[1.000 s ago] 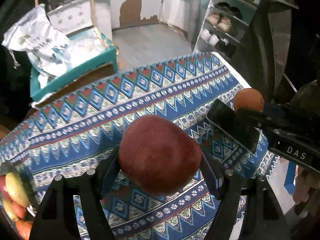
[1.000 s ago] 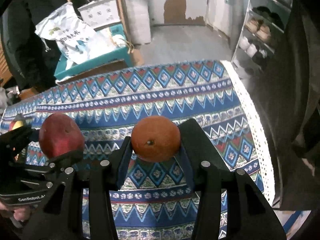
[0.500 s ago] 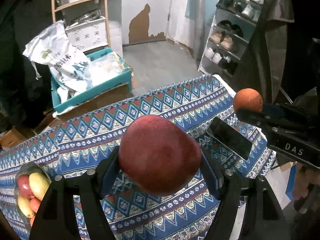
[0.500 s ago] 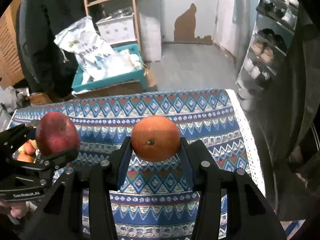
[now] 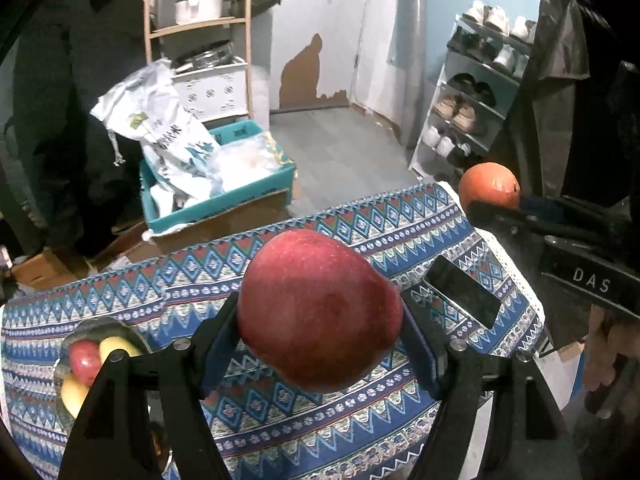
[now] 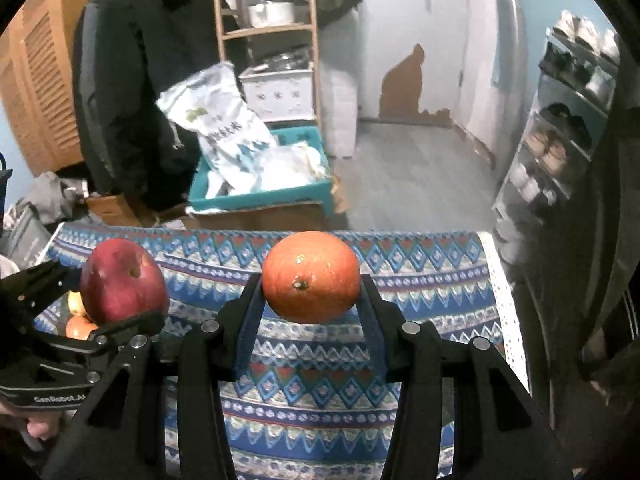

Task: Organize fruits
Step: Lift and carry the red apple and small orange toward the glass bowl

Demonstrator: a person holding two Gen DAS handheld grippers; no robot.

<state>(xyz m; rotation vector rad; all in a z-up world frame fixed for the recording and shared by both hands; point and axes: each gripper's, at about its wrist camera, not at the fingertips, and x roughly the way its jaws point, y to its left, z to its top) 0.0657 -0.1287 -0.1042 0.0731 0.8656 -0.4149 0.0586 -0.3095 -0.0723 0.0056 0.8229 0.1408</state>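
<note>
My left gripper (image 5: 320, 320) is shut on a big red apple (image 5: 316, 312), held in the air above the patterned tablecloth (image 5: 360, 232). My right gripper (image 6: 312, 284) is shut on an orange (image 6: 311, 276), also lifted over the cloth. From the right wrist view the red apple (image 6: 122, 280) shows at the left in the other gripper. In the left wrist view the orange (image 5: 489, 186) shows at the right. A bowl of fruit (image 5: 66, 344) with red and yellow pieces sits on the table's left side.
A dark phone (image 5: 462, 298) lies on the cloth near the right edge. Beyond the table stand a teal crate (image 6: 264, 196) with bags, a wooden shelf (image 6: 264, 32), a shoe rack (image 5: 472, 92) and a person in a dark coat (image 6: 132, 80).
Both grippers have risen with their fruits and tilted up, so more of the room and the table's far edge shows. The fruit bowl has come further into the left wrist view.
</note>
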